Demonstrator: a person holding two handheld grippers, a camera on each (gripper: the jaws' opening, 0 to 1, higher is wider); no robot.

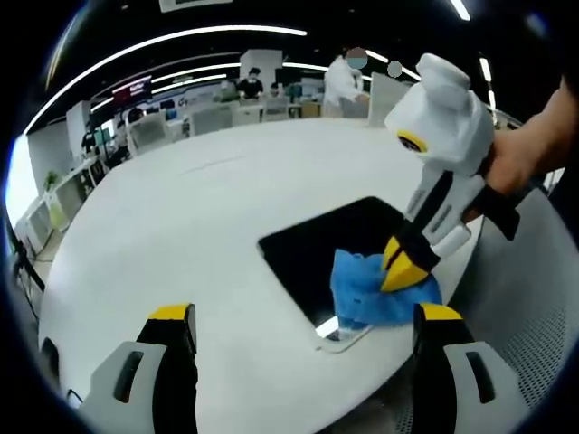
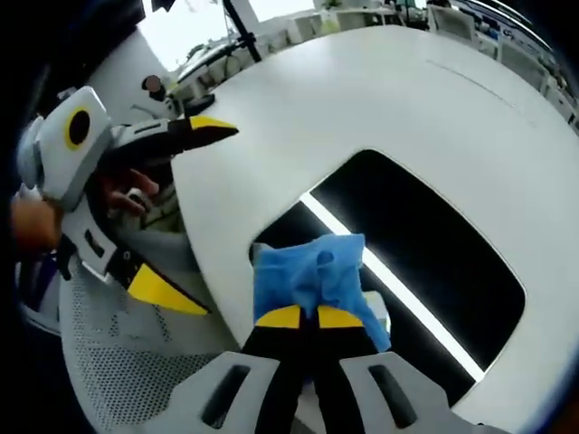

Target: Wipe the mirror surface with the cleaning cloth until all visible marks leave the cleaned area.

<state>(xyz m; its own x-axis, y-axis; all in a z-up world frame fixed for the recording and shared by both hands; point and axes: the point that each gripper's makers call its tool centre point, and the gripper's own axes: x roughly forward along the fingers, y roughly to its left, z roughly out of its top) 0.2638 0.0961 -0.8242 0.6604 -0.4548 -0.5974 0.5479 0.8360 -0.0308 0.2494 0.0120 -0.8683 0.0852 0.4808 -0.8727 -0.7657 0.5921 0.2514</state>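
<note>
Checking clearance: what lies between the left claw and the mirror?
Bare white table, in the left gripper view, between the open left claw and the dark rectangular mirror.

The white desk (image 1: 208,235) is round-edged and broad, its top bare and matte. Beyond the desk's far edge stand several pale office chairs (image 1: 210,117), and behind those, rows of workstations with monitors (image 1: 132,89). Two people (image 1: 251,84) sit past the chairs; another in white (image 1: 342,81) stands near the desk's far right corner. Long ceiling light strips (image 1: 172,41) curve overhead. Beside the desk's near edge lies a grey perforated mesh surface (image 2: 118,362); what it belongs to cannot be told.
</note>
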